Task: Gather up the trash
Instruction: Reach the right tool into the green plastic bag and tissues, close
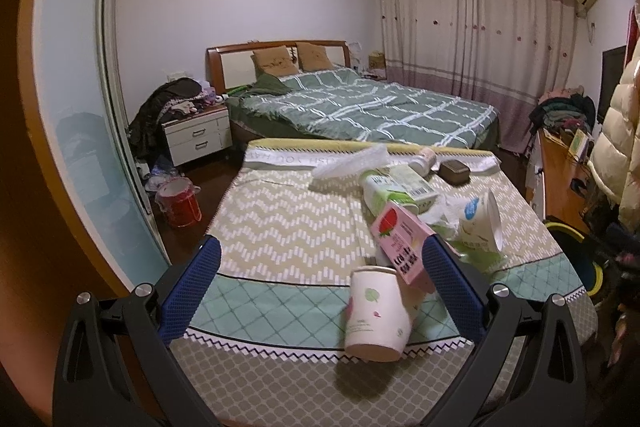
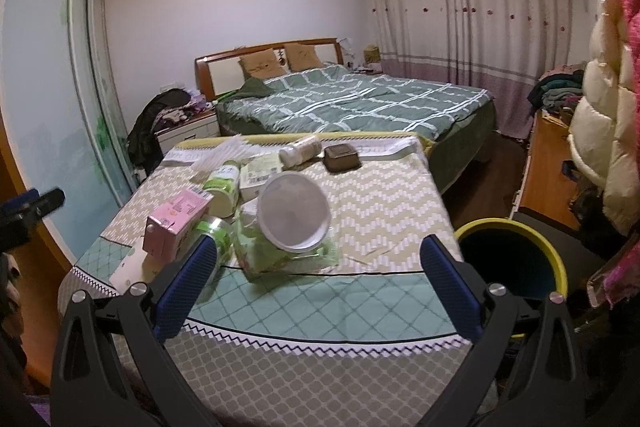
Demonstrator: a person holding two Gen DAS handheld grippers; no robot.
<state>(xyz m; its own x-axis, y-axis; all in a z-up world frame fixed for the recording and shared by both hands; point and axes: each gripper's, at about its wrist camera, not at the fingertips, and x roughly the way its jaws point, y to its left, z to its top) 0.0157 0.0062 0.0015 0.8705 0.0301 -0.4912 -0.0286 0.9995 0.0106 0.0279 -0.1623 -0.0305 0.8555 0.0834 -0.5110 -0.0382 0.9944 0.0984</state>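
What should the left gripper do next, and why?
Probably ease the left gripper forward and shut on the white paper cup. The gripper is open, and the cup lies tipped between its fingers at the near table edge, the closest trash. The yellow-rimmed bin stands beside the table on the right.

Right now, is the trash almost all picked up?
Not yet. Nothing looks collected: the bin beside the table shows no trash inside. Both grippers, left and right, have open, empty jaws. The paper cup, pink carton, green bottle and plastic tub remain on the tablecloth.
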